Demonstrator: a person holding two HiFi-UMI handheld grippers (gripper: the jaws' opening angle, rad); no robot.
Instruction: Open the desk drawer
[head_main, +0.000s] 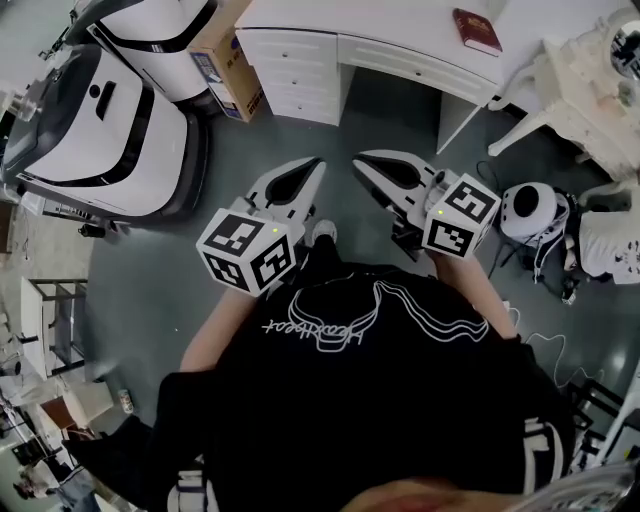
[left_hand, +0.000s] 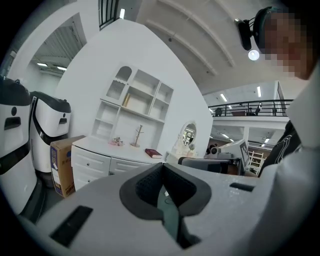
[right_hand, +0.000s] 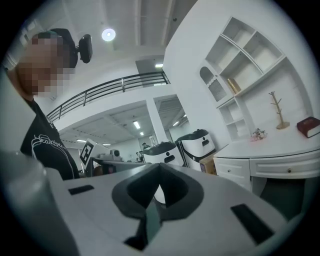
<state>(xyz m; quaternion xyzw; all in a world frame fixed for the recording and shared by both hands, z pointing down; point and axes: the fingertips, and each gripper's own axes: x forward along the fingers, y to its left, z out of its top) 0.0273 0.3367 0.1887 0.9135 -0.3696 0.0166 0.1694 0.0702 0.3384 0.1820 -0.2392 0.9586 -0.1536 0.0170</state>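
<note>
Grey floor separates you from the white tabletop (head_main: 380, 22); left gripper (head_main: 316, 165), right gripper (head_main: 362, 160), jaws closed, empty. Approach pending: reach the drawer (head_main: 415, 64) under its front edge, apparently knobbed.

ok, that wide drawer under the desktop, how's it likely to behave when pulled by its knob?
The wide drawer looks shallow and rigid, so it is probably light and should slide straight rather than flex. Its knob is small and rounded, so a pinch grip may slip off. Contents are hidden, so weight is a guess.
</note>
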